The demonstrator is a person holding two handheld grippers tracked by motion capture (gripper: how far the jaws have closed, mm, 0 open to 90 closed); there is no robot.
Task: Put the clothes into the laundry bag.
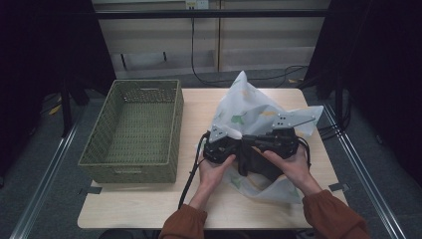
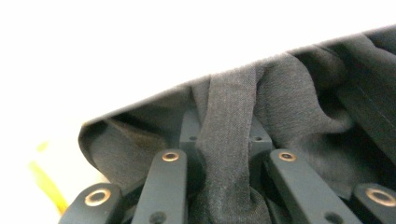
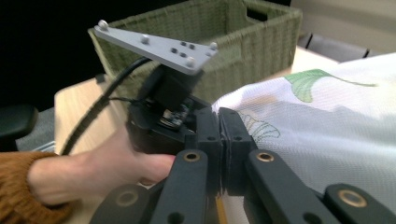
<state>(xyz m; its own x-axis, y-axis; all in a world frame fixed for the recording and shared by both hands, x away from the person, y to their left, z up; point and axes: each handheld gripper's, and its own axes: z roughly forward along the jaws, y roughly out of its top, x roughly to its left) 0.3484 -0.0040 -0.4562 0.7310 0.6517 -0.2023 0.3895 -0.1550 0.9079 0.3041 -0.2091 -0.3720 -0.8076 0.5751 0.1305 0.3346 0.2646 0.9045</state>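
A dark grey cloth (image 1: 255, 165) lies partly inside a white see-through bag with green leaf prints (image 1: 254, 109) on the table. My left gripper (image 1: 234, 145) is shut on a strip of this cloth (image 2: 229, 121), with the bag's white wall (image 2: 187, 37) bright above it. My right gripper (image 1: 251, 142) meets it from the right; its pads are pressed together on a thin dark fold of the cloth (image 3: 219, 140). The right gripper (image 3: 219, 125) sits beside the bag (image 3: 327, 121), close to the left gripper (image 3: 168, 102) and the hand (image 3: 93, 172) holding it.
A green woven basket (image 1: 99, 159) stands on the left half of the wooden table (image 1: 149, 204), with nothing seen inside it. In the right gripper view the basket (image 3: 233, 37) rises behind the left gripper. Cables trail off the table's near and right sides.
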